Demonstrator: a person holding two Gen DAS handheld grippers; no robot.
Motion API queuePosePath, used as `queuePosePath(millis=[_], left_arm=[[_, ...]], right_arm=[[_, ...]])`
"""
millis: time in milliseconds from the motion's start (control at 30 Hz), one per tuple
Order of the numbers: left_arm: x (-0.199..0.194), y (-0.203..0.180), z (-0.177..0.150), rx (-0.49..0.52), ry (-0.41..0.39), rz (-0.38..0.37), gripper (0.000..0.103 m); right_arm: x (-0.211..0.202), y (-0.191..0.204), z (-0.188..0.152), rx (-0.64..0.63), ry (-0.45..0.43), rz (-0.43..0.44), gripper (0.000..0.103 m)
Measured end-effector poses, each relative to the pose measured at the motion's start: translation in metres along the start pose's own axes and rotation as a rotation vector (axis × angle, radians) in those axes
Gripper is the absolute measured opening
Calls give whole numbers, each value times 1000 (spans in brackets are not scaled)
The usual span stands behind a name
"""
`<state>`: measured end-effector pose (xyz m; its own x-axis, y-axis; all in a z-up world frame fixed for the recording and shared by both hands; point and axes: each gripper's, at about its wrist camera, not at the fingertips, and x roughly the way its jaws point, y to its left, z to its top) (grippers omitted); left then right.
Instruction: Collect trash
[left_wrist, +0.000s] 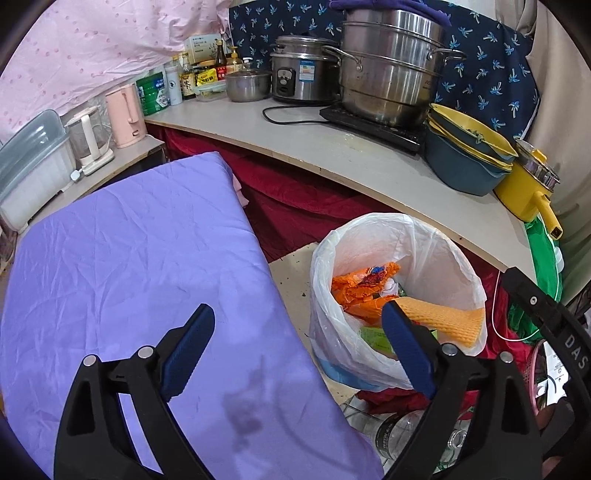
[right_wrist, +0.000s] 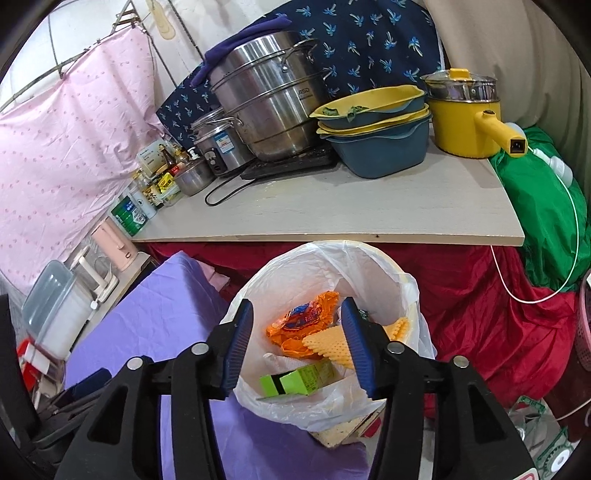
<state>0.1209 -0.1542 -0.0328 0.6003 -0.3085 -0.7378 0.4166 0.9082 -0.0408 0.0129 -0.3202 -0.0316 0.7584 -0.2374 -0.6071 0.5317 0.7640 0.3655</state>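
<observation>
A trash bin lined with a white plastic bag (left_wrist: 458, 258) (right_wrist: 413, 295) stands on the floor beside a purple-covered surface (left_wrist: 140, 258) (right_wrist: 177, 295). Inside lie an orange wrapper (left_wrist: 362, 284) (right_wrist: 306, 317), a yellow foam net (left_wrist: 447, 317) (right_wrist: 328, 345) and a green carton (right_wrist: 295, 380). My left gripper (left_wrist: 299, 350) is open and empty, over the purple surface's right edge next to the bin. My right gripper (right_wrist: 297, 349) is open and empty, directly above the bin's mouth. Part of the right gripper (left_wrist: 546, 332) shows in the left wrist view.
A counter (left_wrist: 332, 147) (right_wrist: 332, 210) behind the bin holds steel pots (left_wrist: 388, 66) (right_wrist: 266, 96), stacked blue and yellow basins (left_wrist: 465, 158) (right_wrist: 380, 129), a yellow pot (right_wrist: 465, 118) and bottles. Red cloth (right_wrist: 480, 314) hangs below. An empty plastic bottle (left_wrist: 406, 432) lies on the floor.
</observation>
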Motion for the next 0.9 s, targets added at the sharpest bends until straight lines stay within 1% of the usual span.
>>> queuePosePath(millis=[133, 267, 367, 500, 533, 700, 800, 833, 900], left_arm=[[-8, 3, -3, 3, -14, 10, 88], [-14, 4, -8, 17, -25, 28, 90], [-18, 4, -13, 30, -34, 40, 90], [-24, 5, -20, 47, -41, 57, 90], [-25, 6, -22, 48, -41, 62, 90], [-30, 10, -29, 59, -48, 89, 90], [-32, 15, -34, 55, -47, 99, 90], [-33, 16, -35, 52, -49, 102, 90], [-34, 19, -39, 51, -48, 106, 90]], right_arm=[[-11, 11, -9, -61, -16, -19, 64], [-21, 20, -17, -110, -24, -34, 73], [-25, 24, -20, -137, -18, -37, 78], [-30, 28, -25, -164, -7, -44, 81], [-31, 28, -27, -168, -4, -47, 83], [-36, 35, -35, -220, -2, -68, 85], [-37, 41, -42, -262, 10, -77, 91], [-38, 42, -44, -270, 13, -82, 95], [-39, 45, -49, -289, 15, -90, 96]])
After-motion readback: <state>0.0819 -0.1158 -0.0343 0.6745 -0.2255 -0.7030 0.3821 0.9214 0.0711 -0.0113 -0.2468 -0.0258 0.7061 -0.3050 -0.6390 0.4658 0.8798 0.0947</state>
